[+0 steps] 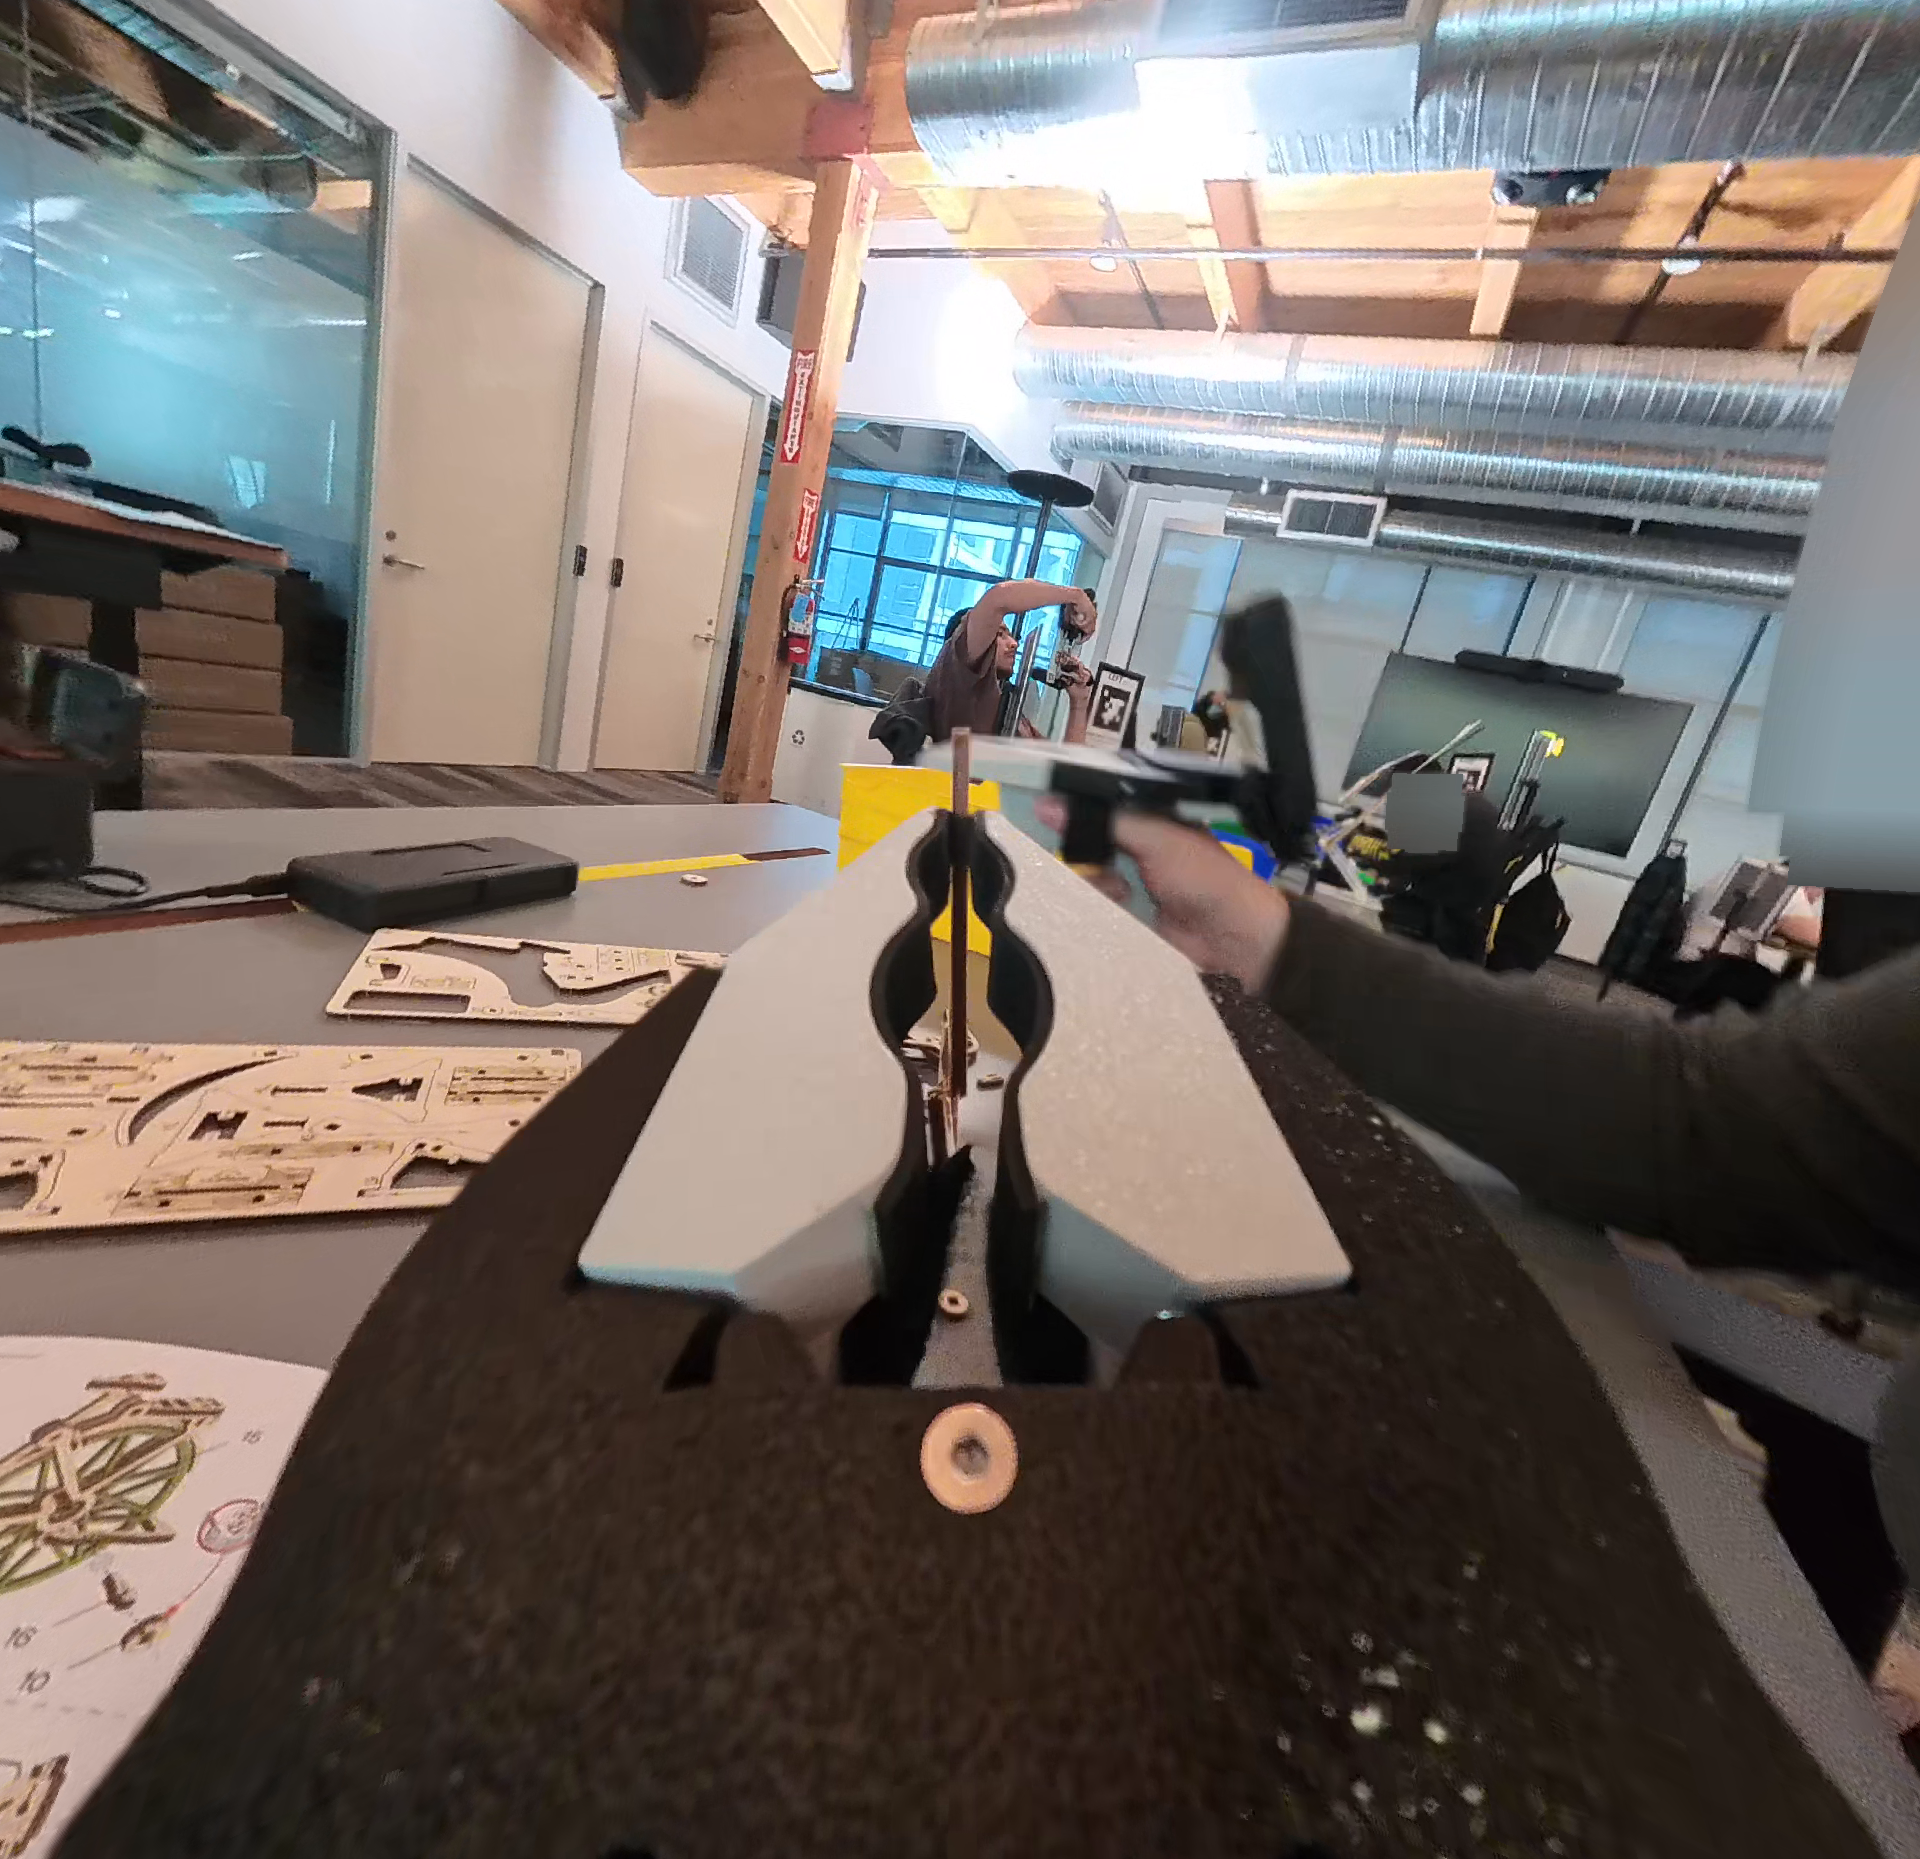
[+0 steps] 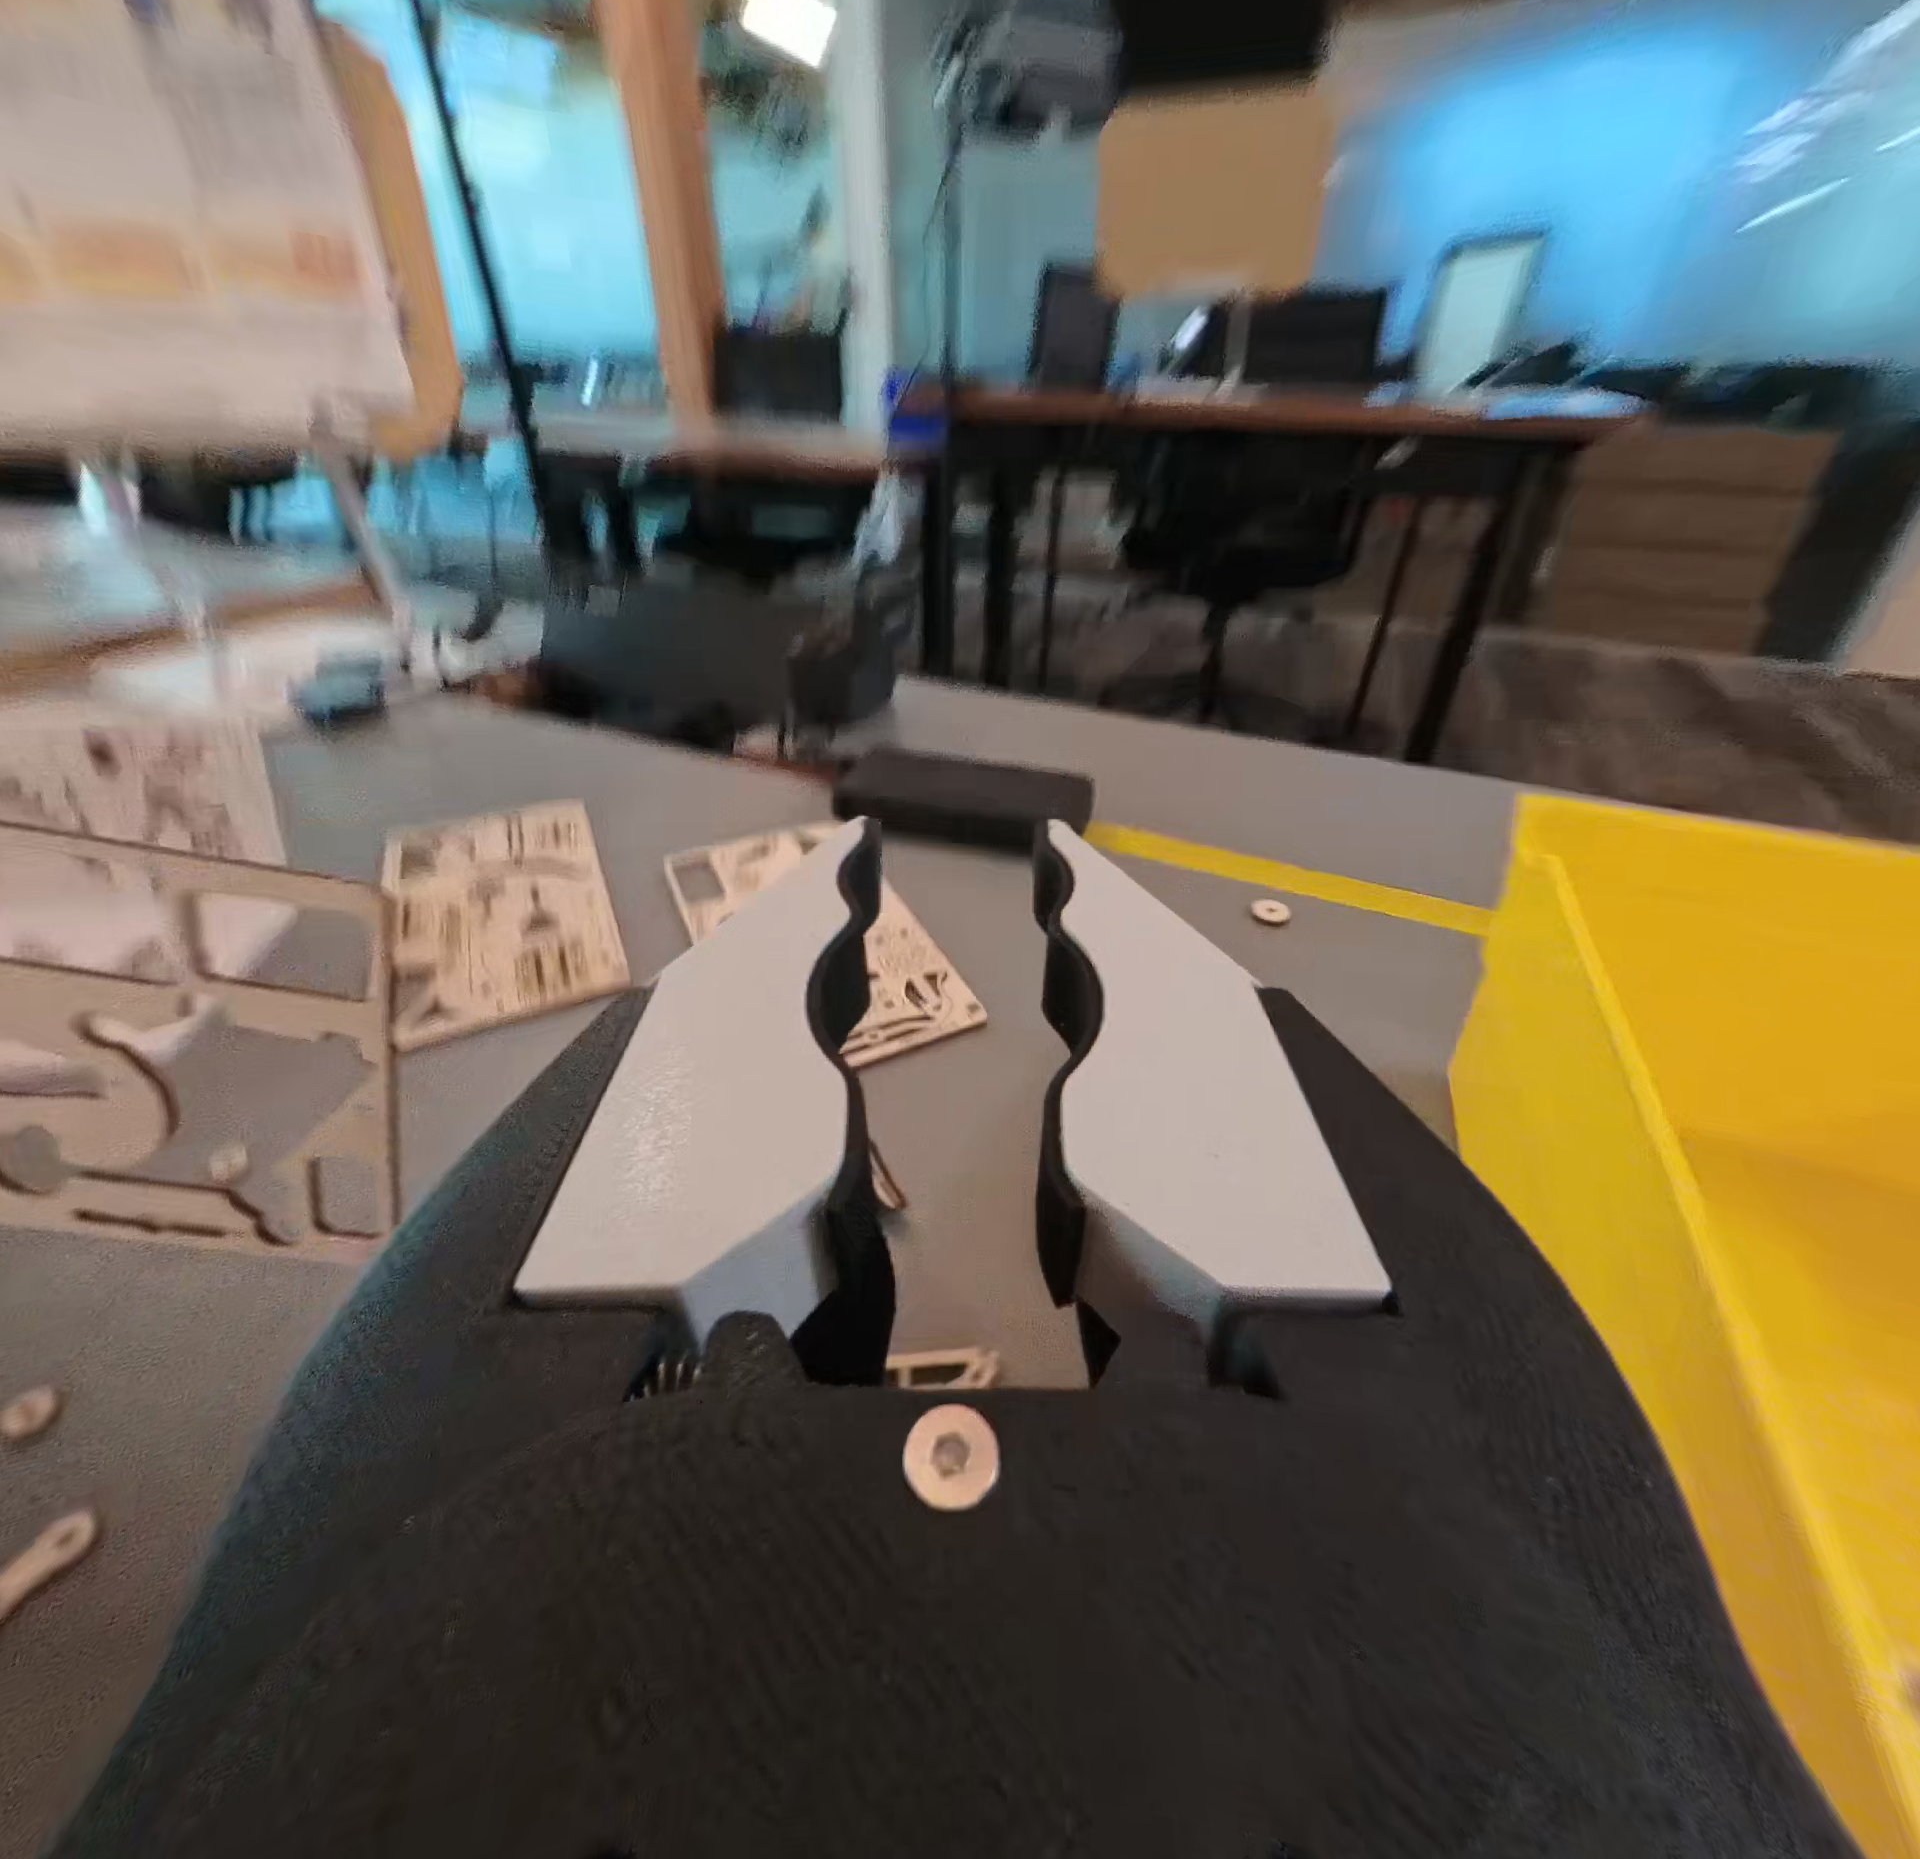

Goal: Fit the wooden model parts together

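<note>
My left gripper (image 1: 958, 822) is shut on a thin wooden model part (image 1: 958, 978). The part stands edge-on between the black pads and sticks up past the fingertips. My right gripper (image 1: 1013, 765), held by a hand (image 1: 1195, 895), shows blurred farther off. Its fingers point left at the part's top end, and I cannot tell whether they touch it. In its own view the right gripper (image 2: 956, 843) is open and empty above the grey table (image 2: 1351, 833). Laser-cut wooden sheets (image 1: 260, 1123) (image 2: 499, 916) lie on the table.
A yellow bin (image 2: 1714, 1134) stands close on the right. A black box (image 1: 431, 879) and a small washer (image 2: 1269, 911) are farther back. An instruction sheet (image 1: 104, 1497) lies front left. A large cut-out sheet (image 2: 187, 1061) and loose small pieces (image 2: 47, 1570) are at the left. Spacing between my two grippers at the tips: around 25 centimetres.
</note>
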Motion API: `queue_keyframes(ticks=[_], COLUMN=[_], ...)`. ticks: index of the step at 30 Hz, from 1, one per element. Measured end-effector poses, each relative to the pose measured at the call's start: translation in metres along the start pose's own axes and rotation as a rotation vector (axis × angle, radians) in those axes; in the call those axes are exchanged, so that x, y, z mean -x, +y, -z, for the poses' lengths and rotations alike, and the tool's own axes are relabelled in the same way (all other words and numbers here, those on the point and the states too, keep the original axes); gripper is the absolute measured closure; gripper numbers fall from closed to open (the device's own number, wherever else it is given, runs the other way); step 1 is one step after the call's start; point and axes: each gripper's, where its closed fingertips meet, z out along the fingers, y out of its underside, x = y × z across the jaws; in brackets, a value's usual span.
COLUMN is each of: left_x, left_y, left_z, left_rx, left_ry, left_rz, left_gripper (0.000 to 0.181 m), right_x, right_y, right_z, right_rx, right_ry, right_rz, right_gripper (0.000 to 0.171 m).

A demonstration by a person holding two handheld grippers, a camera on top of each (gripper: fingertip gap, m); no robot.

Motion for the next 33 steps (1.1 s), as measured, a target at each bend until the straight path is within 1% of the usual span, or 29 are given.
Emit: queue_keyframes(ticks=[2,3,5,6,8,10,12,15,18,24,27,28,31,33], left_x=[-0.006,-0.007,-0.009,-0.009,-0.010,-0.010,-0.011,-0.011,-0.011,-0.011,-0.012,-0.012,-0.011,-0.007], left_y=[0.002,0.005,0.007,0.008,0.008,0.009,0.010,0.012,0.014,0.015,0.015,0.015,0.013,0.009], left_z=[0.000,0.000,-0.001,0.000,0.000,0.001,0.001,0.001,0.000,0.000,0.000,0.000,0.000,0.002], left_rx=[0.010,0.018,0.030,0.032,0.035,0.037,0.044,0.050,0.056,0.058,0.059,0.060,0.055,0.040], left_ry=[0.018,0.023,0.029,0.032,0.037,0.040,0.043,0.043,0.051,0.056,0.058,0.058,0.050,0.030], left_rz=[-0.031,-0.043,-0.057,-0.061,-0.066,-0.082,-0.105,-0.121,-0.115,-0.107,-0.106,-0.107,-0.113,-0.110], left_gripper=[0.181,0.181,0.181,0.181,0.181,0.181,0.181,0.181,0.181,0.181,0.181,0.181,0.181,0.181], right_x=[-0.016,-0.026,-0.053,-0.065,-0.083,-0.101,-0.123,-0.127,-0.138,-0.138,-0.139,-0.139,-0.136,-0.124], right_y=[-0.007,-0.006,0.008,0.019,0.045,0.068,0.091,0.119,0.133,0.135,0.135,0.136,0.135,0.127], right_z=[-0.036,-0.055,-0.091,-0.107,-0.132,-0.151,-0.164,-0.170,-0.165,-0.159,-0.157,-0.157,-0.154,-0.155], right_rx=[0.182,0.301,0.557,0.682,0.870,0.983,1.071,1.166,1.234,1.254,1.261,1.263,1.268,1.228], right_ry=[-0.017,-0.031,-0.037,-0.045,-0.062,-0.031,0.049,0.072,0.121,0.103,0.108,0.112,0.111,0.053], right_rz=[0.149,0.219,0.285,0.262,0.133,0.040,-0.012,-0.178,-0.199,-0.181,-0.161,-0.151,-0.132,-0.111], right_gripper=[0.150,0.156,0.154,0.154,0.150,0.151,0.151,0.145,0.141,0.145,0.152,0.158,0.158,0.158])
